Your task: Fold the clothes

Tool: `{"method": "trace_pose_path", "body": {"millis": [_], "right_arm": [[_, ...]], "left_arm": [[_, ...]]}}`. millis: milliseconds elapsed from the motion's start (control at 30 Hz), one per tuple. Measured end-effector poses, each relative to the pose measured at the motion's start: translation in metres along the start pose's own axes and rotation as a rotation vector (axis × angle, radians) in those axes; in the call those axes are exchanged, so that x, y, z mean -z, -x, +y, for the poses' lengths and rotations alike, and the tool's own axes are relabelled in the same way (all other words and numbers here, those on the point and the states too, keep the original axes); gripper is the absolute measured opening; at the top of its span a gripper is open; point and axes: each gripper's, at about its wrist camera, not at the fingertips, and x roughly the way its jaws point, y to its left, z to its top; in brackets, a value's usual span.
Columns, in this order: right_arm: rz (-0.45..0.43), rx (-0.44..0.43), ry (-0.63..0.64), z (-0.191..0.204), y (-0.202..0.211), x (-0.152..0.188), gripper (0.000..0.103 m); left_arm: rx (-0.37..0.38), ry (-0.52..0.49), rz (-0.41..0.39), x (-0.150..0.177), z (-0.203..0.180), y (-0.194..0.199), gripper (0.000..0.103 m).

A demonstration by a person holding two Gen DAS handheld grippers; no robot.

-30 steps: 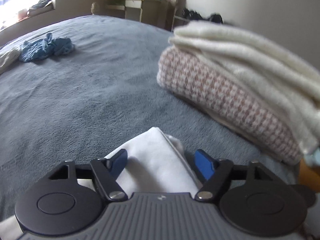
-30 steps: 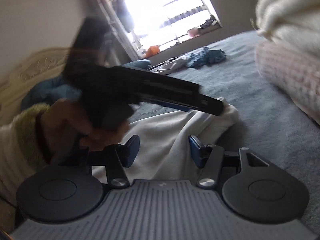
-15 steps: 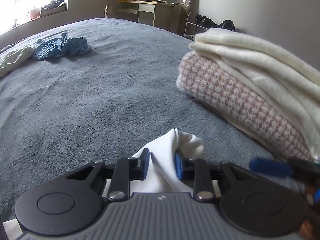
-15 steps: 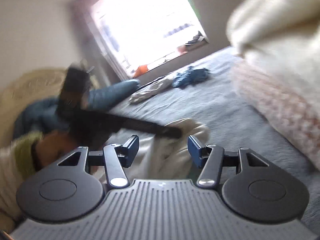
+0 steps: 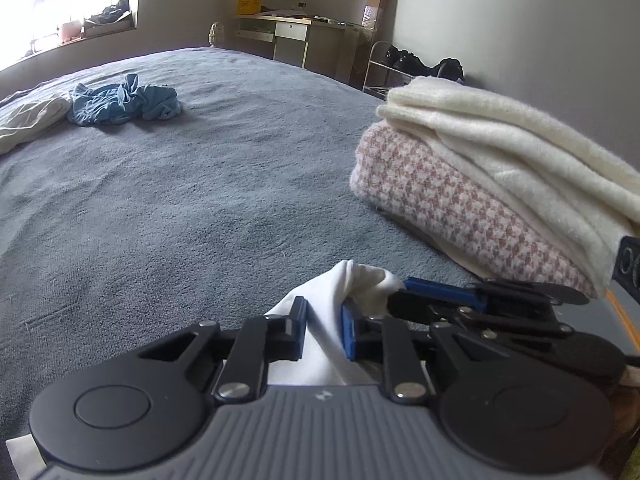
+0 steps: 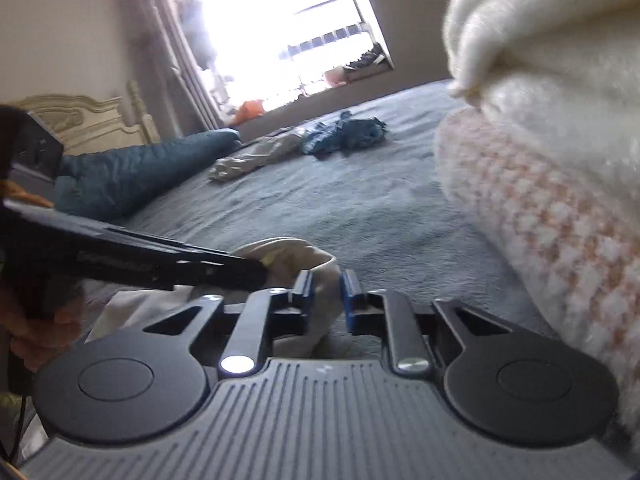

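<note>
A white garment (image 5: 352,280) lies on the grey bedspread (image 5: 200,200), one bunched corner raised. My left gripper (image 5: 323,322) has a fold of it between its blue pads, and the jaws are closing onto the cloth. My right gripper (image 5: 404,292) comes in from the right and pinches the same corner just beside it. In the right wrist view the garment (image 6: 288,256) runs between the right gripper's (image 6: 325,292) closing pads, with the left gripper (image 6: 260,274) close on the left, a hand behind it.
A folded stack sits at the right: a cream knit (image 5: 500,140) on a pink houndstooth piece (image 5: 440,208). A crumpled blue garment (image 5: 124,100) and a beige one (image 5: 28,120) lie far across the bed. A teal pillow (image 6: 132,168) lies by the headboard.
Both grippers' jaws went from wide to closed on the white garment's corner. The right gripper moved in beside the left one, close to the folded stack.
</note>
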Motion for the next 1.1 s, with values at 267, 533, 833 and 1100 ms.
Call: {"method": "trace_pose_path", "body": {"millis": [267,533,833,1100], "right_arm": [[-0.026,-0.074,0.077,0.015,0.005,-0.001,0.002],[-0.06,-0.016,-0.066,-0.009,0.009,-0.01,0.006],[0.021,-0.049,-0.103,-0.011,-0.014,-0.004,0.029],[-0.07,-0.072,0.025,0.006,0.003,-0.002,0.011]], "left_arm": [[0.009,0.006,-0.009,-0.002,0.0,0.0,0.019],[0.014,0.013,-0.011,-0.002,0.001,0.001,0.019],[0.017,0.021,-0.024,-0.001,0.004,0.009,0.019],[0.013,0.037,-0.023,0.0,0.006,0.006,0.019]]}}
